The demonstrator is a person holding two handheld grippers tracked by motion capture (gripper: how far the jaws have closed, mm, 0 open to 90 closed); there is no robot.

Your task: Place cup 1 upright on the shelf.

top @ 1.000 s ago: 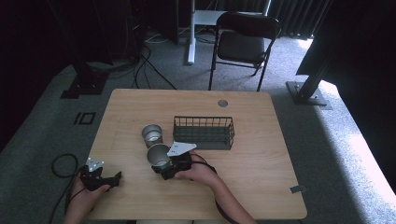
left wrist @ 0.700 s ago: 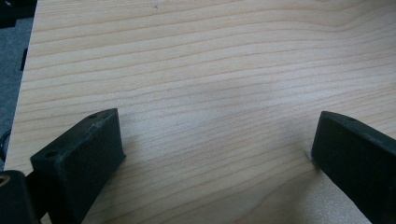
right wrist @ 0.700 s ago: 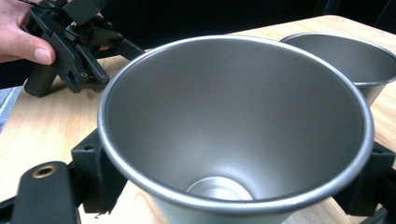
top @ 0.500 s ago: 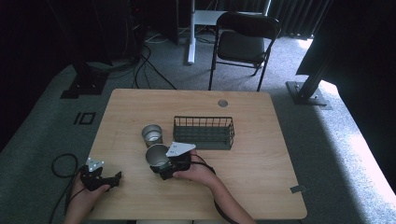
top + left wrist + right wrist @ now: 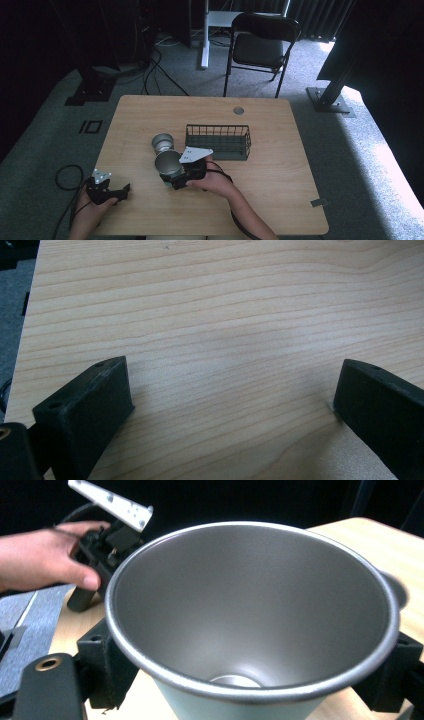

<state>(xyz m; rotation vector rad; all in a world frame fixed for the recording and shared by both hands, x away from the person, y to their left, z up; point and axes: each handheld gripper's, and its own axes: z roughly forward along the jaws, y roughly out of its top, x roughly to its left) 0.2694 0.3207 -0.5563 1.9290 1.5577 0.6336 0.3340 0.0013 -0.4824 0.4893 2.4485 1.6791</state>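
My right gripper (image 5: pixel 173 175) is shut on a tapered metal cup (image 5: pixel 168 163) at the table's middle front. In the right gripper view the cup (image 5: pixel 250 605) gapes toward the camera, with a black jaw pressed against each side of it. A second metal cup (image 5: pixel 162 142) stands just behind it, and its rim (image 5: pixel 396 587) peeks out at the right. My left gripper (image 5: pixel 119 192) rests at the table's front left corner. In the left gripper view its jaws stand wide apart over bare wood, so the left gripper (image 5: pixel 230 400) is open and holds nothing.
A black wire basket (image 5: pixel 218 141) stands right of the cups, close behind my right hand. The wooden table (image 5: pixel 280 165) has a round grommet (image 5: pixel 238 110) near its far edge. A black chair (image 5: pixel 260 47) stands beyond the table. A cable loops on the floor at the left.
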